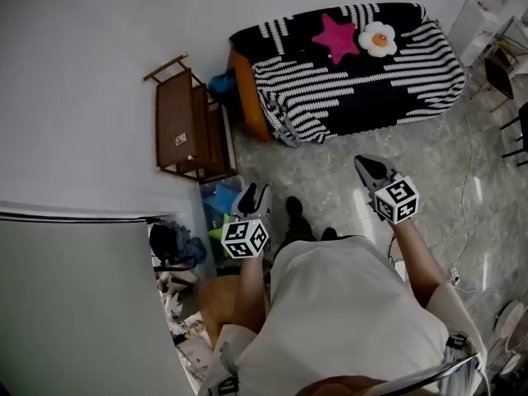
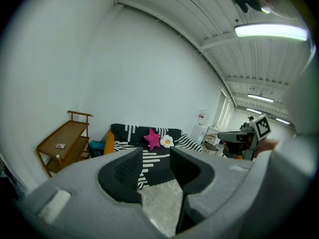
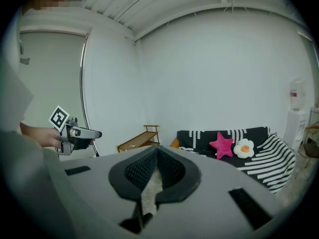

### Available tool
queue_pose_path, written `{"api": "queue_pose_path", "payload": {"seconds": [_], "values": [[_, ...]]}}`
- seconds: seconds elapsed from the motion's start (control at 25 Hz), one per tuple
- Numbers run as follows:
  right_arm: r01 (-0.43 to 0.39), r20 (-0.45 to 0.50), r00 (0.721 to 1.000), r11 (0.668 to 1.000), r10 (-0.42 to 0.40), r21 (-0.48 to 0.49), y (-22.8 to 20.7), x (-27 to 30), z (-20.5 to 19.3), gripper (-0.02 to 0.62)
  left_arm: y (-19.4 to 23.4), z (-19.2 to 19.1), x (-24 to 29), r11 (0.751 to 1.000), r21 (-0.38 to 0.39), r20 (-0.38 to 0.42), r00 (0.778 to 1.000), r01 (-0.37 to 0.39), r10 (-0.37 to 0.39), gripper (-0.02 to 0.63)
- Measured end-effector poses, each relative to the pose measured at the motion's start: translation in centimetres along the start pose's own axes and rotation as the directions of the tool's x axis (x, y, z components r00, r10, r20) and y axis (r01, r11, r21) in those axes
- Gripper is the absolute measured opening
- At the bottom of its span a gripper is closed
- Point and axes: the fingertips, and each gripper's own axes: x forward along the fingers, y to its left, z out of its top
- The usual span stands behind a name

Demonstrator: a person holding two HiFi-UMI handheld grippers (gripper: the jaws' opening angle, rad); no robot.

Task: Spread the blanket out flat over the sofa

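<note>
The blanket [image 1: 363, 77] covers the sofa [image 1: 246, 93], far ahead of both jaws. The left gripper [image 1: 252, 196] is released and empty, the right gripper [image 1: 368, 168] clenched on nothing.

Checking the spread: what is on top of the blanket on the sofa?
A pink star cushion and a white flower cushion lie on the striped blanket. The sofa beneath is covered, except its orange end.

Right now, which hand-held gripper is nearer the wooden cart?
Left. In the head view the left hand-held gripper sits just below and to the right of the cart. The right hand-held gripper is much farther to the right, across the floor.
</note>
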Motion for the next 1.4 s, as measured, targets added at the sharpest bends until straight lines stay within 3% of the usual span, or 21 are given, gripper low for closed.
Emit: {"api": "queue_pose_path", "payload": {"seconds": [0.52, 0.96, 1.4], "values": [[0.070, -0.034, 0.997, 0.997, -0.069, 0.024, -2.4, 10.3, 3.3, 0.005, 7.9, 3.9, 8.5, 0.997, 0.014, -0.057, 0.996, 0.075, -0.074, 0.170], [0.108, -0.055, 0.993, 0.994, -0.107, 0.025, -1.6, 18.6, 5.9, 0.005, 15.4, 6.8, 13.3, 0.991, 0.029, -0.083, 0.988, 0.130, -0.128, 0.170], [0.137, -0.078, 0.988, 0.989, -0.133, 0.046, -3.0, 23.3, 6.9, 0.005, 19.0, 7.8, 16.5, 0.988, 0.017, -0.119, 0.982, 0.151, -0.148, 0.170]]}}
